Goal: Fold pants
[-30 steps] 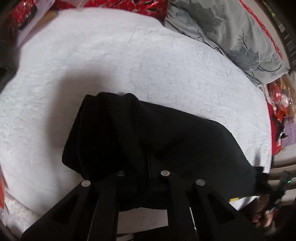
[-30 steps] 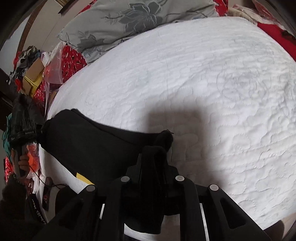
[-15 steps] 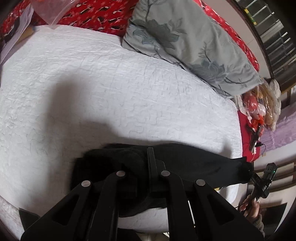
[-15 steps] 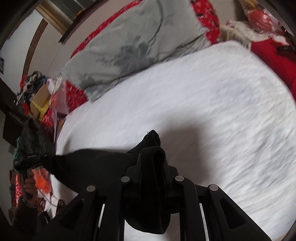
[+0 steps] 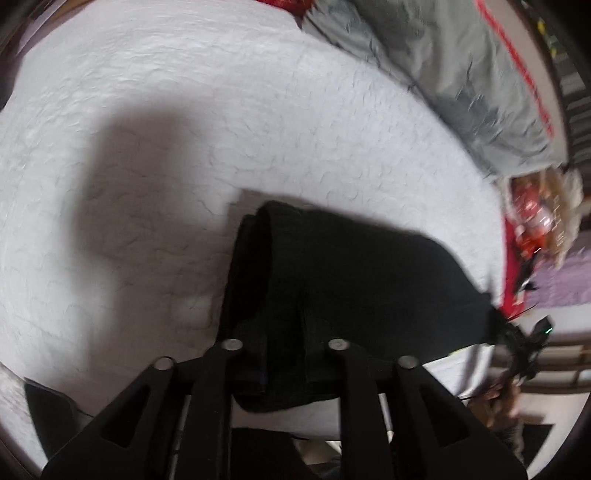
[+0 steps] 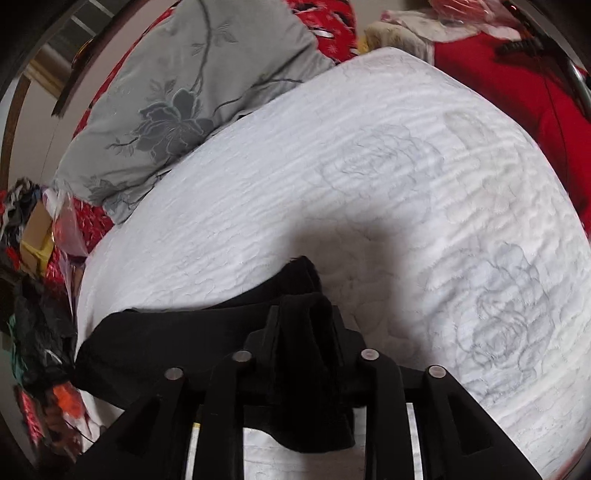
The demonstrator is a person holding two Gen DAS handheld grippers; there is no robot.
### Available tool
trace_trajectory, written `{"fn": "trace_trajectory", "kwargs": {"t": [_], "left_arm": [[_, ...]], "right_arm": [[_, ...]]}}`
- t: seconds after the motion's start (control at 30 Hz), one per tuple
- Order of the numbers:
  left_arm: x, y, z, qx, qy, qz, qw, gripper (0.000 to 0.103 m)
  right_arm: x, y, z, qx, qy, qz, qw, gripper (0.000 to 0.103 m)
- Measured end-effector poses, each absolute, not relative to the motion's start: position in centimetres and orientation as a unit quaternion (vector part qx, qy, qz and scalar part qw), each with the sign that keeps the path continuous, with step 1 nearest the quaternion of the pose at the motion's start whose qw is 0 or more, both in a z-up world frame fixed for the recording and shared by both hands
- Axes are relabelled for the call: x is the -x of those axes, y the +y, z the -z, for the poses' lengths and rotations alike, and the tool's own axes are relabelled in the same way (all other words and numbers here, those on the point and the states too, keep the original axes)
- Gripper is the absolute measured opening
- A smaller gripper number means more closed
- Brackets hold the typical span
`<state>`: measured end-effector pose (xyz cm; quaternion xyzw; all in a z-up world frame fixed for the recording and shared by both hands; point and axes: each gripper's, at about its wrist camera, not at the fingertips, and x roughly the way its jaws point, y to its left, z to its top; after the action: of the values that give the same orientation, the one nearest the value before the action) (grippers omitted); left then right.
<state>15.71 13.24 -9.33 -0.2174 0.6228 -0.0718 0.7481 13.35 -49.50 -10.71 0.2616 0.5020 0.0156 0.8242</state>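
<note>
As both sets of jaws are opening around bunched black pants (image 5: 354, 273) on the white bed (image 5: 155, 122), we release this fold; next, withdraw cleanly without dragging cloth.

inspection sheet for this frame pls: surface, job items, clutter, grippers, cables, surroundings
surface: white quilted bed cover with stitched flower pattern.
job's things: black fabric pants, bunched and partly folded, lying at the near edge of the cover.
clutter: grey floral-print pillow at the far side; red patterned bedding behind it; mixed bags and boxes off the bed's side, too blurred to name.
grippers: left gripper jaws opening, pants fabric between the fingers; right gripper jaws opening, a fold of pants between the fingers.
cables: nothing seen for certain.
surroundings: bedroom; window bars at one edge; frames motion-blurred.
</note>
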Motion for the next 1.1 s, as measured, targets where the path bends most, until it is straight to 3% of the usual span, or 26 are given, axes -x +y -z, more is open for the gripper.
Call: {"fn": "trace_trajectory", "kwargs": {"t": [0.03,0.07,0.2,0.33,0.6,1.1], "left_arm": [[-15.4,13.9,8.8,0.232,0.614,0.072,0.751,0.033],[-15.0,14.5,8.1,0.239,0.606,0.067,0.756,0.037],[-14.0,15.2,5.9,0.242,0.581,0.07,0.774,0.038],[-13.0,14.1,5.8,0.258,0.575,0.087,0.772,0.056],[-12.9,11.2,8.2,0.274,0.6,0.098,0.745,0.056],[-10.9,12.1,9.1,0.31,0.609,0.081,0.726,0.062]], "right_arm": [[-12.9,-50.2,10.3,-0.27,0.494,-0.014,0.826,0.036],[-12.5,-50.8,9.7,-0.28,0.486,-0.011,0.828,0.036],[-10.2,-53.2,7.5,-0.332,0.454,-0.012,0.827,0.057],[-8.2,-53.3,7.5,-0.368,0.458,-0.039,0.808,0.061],[-7.3,-49.6,11.2,-0.462,0.498,-0.099,0.727,0.061],[-9.7,-49.5,13.3,-0.492,0.5,-0.03,0.713,0.061]]}}
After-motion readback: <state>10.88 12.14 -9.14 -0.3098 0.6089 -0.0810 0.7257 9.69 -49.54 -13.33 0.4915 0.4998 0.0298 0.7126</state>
